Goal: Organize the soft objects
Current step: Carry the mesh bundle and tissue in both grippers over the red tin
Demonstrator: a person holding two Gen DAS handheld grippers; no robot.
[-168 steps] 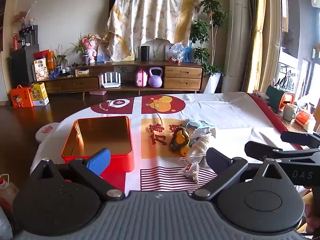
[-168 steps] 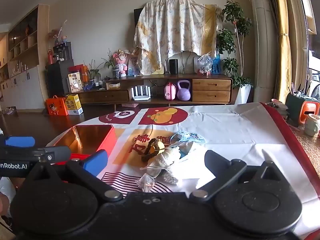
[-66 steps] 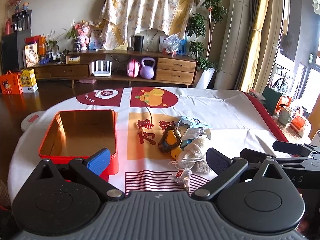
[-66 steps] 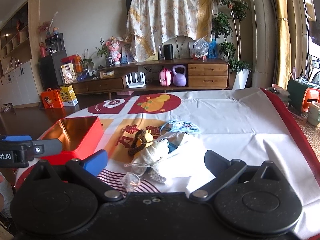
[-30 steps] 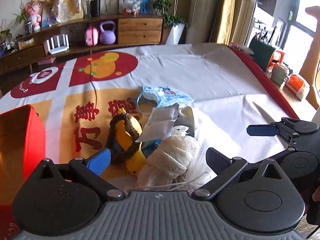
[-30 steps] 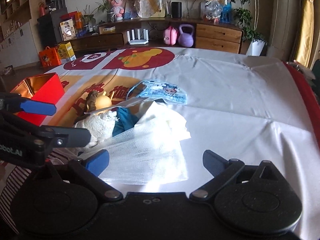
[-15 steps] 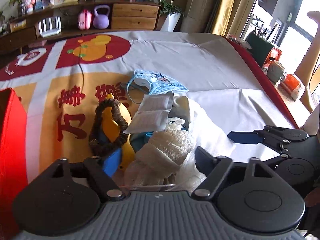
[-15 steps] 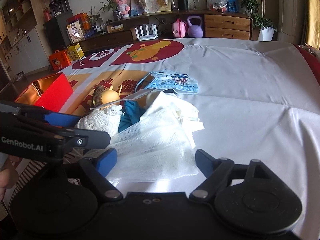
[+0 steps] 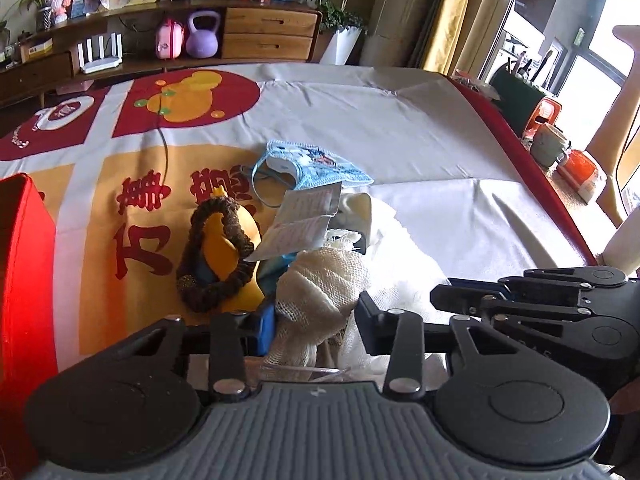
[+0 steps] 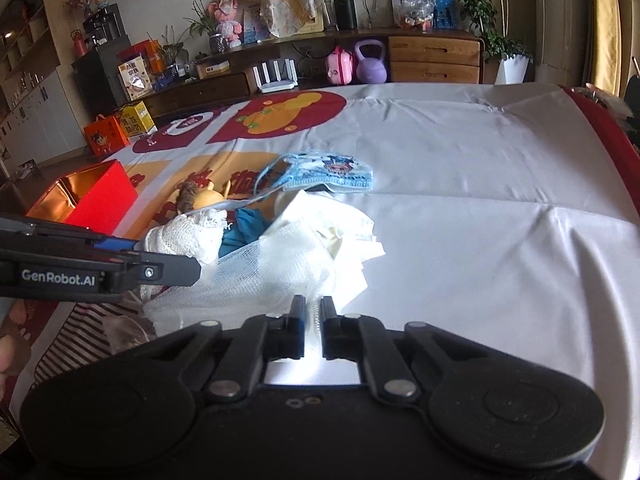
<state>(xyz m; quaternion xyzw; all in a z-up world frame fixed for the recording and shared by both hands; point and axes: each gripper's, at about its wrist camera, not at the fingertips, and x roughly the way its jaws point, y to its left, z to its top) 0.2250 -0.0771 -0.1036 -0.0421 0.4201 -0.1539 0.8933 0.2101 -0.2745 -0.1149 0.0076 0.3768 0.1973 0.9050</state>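
table [image 10: 460, 168]: printed cloth | on it: red tin [image 10: 96, 196], face mask [image 10: 328, 174], gauze pile [image 10: 280, 264]

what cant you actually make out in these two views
- Left wrist: the red tin is cut by the picture edge, its inside unseen.
- Left wrist: the blue cloth is mostly buried under the paper slip and gauze roll.
- Right wrist: whether the right tongs pinch the gauze sheet; glare washes it out.

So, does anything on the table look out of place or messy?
Yes. The soft things lie in one tangled heap: a gauze roll has come partly loose, a paper slip lies across it, and a brown hair tie is looped around a yellow toy.
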